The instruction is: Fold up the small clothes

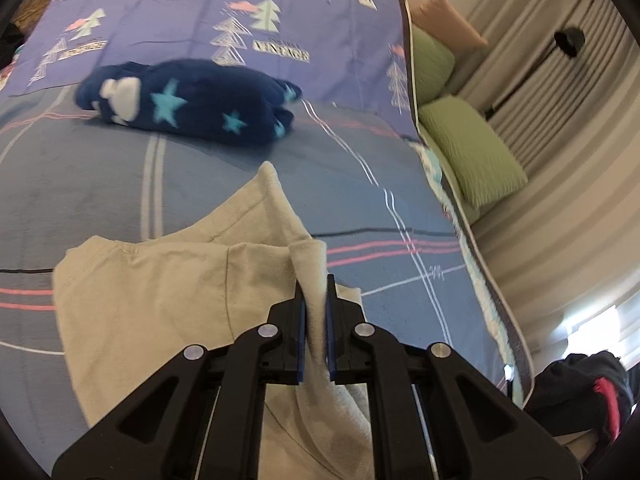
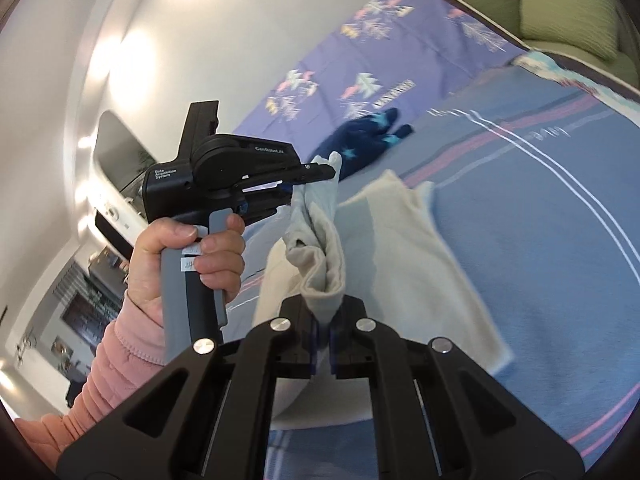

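- Left wrist view: the beige T-shirt [image 1: 160, 300] lies partly on the blue striped bedspread [image 1: 400, 208], with one gathered edge lifted off it.
- The left gripper [image 1: 316, 300] is clamped on that gathered fold; cloth fills the narrow gap between its blue pads.
- Right wrist view: the right gripper [image 2: 324, 320] is pressed together on another bunched edge of the same T-shirt [image 2: 400, 248].
- The same view shows the left gripper [image 2: 328, 170] held by a hand [image 2: 180, 256] in a pink sleeve, pinching the fabric higher up, so the cloth hangs slack between the two grips.
- Handling, as a judgement: the garment is light, soft and limp. It sags and bunches wherever unsupported and is not fragile.
- Best hold points are hems or seams near the corners, where the doubled cloth resists slipping.
- A dark blue star-patterned garment [image 1: 188, 104] lies bundled further up the bed, well apart from the T-shirt.
- Green pillows [image 1: 472, 148] sit beyond the bed's edge.
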Tool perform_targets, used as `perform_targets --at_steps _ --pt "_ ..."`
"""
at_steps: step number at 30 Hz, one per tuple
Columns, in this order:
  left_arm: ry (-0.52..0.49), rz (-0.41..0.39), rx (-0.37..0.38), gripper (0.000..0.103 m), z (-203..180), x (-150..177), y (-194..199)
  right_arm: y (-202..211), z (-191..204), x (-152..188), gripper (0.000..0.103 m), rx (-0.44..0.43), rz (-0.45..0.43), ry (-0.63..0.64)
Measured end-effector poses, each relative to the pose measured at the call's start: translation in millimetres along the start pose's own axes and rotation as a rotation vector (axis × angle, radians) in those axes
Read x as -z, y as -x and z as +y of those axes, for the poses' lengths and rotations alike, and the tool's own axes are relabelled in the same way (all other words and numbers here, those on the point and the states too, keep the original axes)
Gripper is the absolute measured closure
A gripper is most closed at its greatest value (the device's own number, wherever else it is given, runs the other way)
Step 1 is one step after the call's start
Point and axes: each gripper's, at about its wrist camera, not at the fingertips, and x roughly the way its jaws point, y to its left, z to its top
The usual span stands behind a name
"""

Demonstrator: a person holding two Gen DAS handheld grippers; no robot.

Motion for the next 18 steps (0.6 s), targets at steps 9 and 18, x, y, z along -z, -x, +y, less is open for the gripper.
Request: perform_targets --at_steps 9,18 --pt "-0.059 0.080 -0.061 0.096 -23.5 13.2 -47.8 0.0 -27.6 8.9 0.100 0.007 0.033 -0.073" --pt "-0.137 0.073 -0.097 0.096 -44.0 21.7 -57.4 8.9 -41.4 14.9 0.100 0.024 0.022 -0.103"
